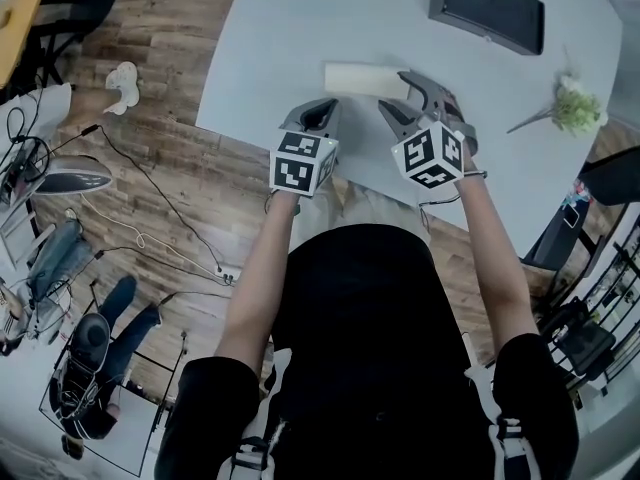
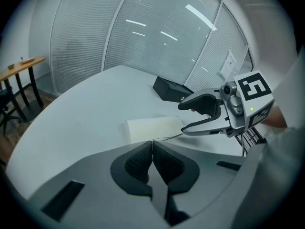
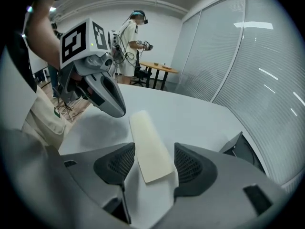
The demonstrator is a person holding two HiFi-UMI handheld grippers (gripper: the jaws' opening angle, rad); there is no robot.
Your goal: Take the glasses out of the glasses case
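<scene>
A cream, closed glasses case (image 1: 364, 78) lies flat on the white table (image 1: 300, 38). My right gripper (image 1: 407, 99) hovers at its right end, jaws open. In the right gripper view the case (image 3: 149, 146) runs away between the two spread pads (image 3: 189, 165), which do not press on it. My left gripper (image 1: 313, 117) is shut with nothing in it, just short of the case's near left side. In the left gripper view its pads (image 2: 143, 159) meet, the case (image 2: 152, 128) lies right beyond them, and the open right gripper (image 2: 186, 117) hangs over the case's right end.
A black box (image 1: 487, 8) sits at the table's far side. A small green plant (image 1: 576, 108) lies at the right edge. Wooden floor with cables and a chair is on the left. Another person (image 3: 130, 41) stands by a wooden desk in the background.
</scene>
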